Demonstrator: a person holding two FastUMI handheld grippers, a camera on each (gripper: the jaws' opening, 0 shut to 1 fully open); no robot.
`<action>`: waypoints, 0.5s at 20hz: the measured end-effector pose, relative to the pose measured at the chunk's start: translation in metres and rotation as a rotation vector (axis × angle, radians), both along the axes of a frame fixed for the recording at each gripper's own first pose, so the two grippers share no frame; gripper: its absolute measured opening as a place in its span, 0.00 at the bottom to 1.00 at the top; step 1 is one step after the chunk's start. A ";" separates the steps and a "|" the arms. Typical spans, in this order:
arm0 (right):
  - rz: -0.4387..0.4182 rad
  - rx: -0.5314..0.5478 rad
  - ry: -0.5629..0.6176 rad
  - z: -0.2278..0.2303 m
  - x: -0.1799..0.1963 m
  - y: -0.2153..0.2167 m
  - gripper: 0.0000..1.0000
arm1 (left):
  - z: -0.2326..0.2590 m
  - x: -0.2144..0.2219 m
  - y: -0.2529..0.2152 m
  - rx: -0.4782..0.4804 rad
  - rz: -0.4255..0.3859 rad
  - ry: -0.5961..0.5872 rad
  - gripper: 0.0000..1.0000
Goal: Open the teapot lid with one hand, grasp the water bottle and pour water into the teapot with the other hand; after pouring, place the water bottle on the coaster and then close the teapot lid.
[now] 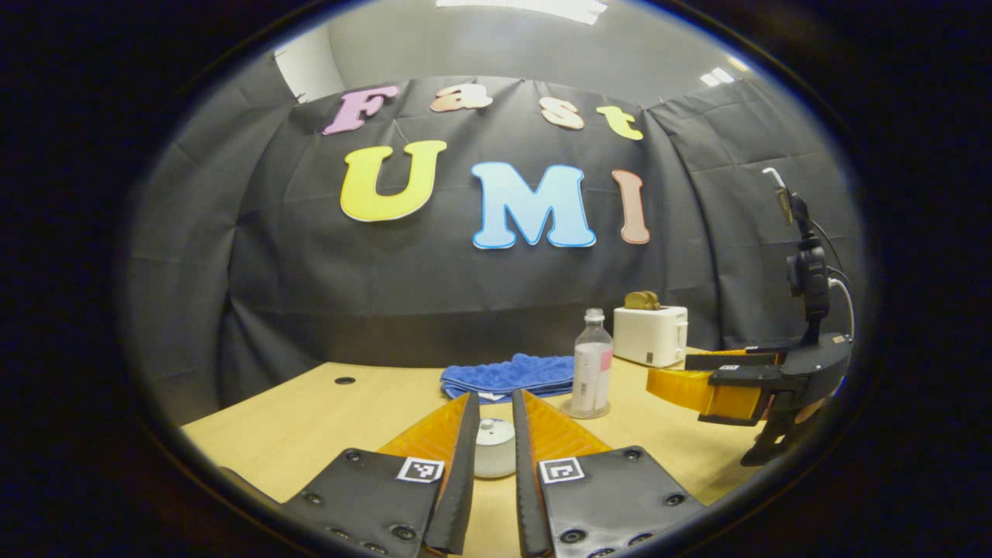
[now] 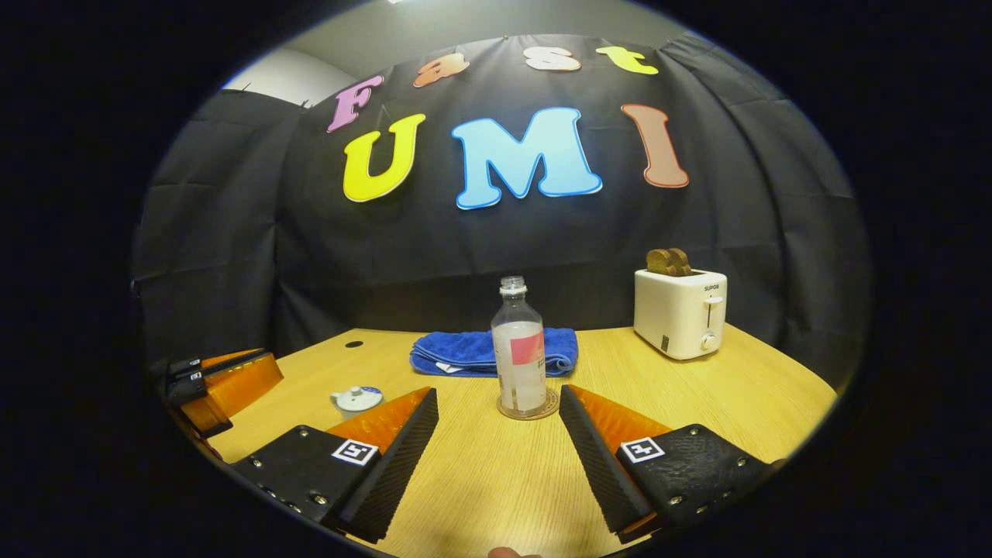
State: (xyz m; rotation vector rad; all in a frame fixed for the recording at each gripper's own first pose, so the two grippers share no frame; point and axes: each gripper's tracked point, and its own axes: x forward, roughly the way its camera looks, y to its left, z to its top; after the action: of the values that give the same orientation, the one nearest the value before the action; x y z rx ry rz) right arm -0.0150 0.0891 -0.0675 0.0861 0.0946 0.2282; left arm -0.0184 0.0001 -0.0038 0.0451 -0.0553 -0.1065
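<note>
Left gripper (image 1: pixel 493 422), jaws narrow, frames the lidded teapot (image 1: pixel 494 447) at bottom centre; right gripper (image 2: pixel 498 422), jaws wide, faces the water bottle (image 2: pixel 520 353) on its coaster (image 2: pixel 528 411). Nothing looks started.

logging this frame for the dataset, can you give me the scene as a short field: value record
surface: wooden table
teapot: white teapot with lid on, seen between the left hand-held gripper fingers, not gripped
water bottle: water bottle upright on the coaster, uncapped
left hand-held gripper: narrowly open, fingers either side of the teapot
right hand-held gripper: right hand-held gripper wide open, short of the bottle
background items: blue towel behind the bottle; white toaster with bread in it
task stage: lid not yet lifted, bottle not grasped
</note>
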 end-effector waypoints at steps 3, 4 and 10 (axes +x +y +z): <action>-0.034 -0.016 -0.044 0.012 -0.022 -0.004 0.98 | 0.005 -0.018 -0.006 -0.007 -0.010 -0.013 0.27; -0.040 -0.019 -0.053 0.015 -0.028 -0.005 0.98 | 0.005 -0.022 -0.007 -0.008 -0.012 -0.015 0.31; -0.089 -0.058 -0.089 0.015 -0.039 -0.015 0.98 | 0.002 -0.027 -0.008 -0.024 -0.002 -0.012 0.26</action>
State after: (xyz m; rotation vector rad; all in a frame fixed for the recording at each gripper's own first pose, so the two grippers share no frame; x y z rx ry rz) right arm -0.0536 0.0742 -0.0528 0.0222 0.0087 0.1399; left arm -0.0452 -0.0083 -0.0020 0.0219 -0.0690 -0.1078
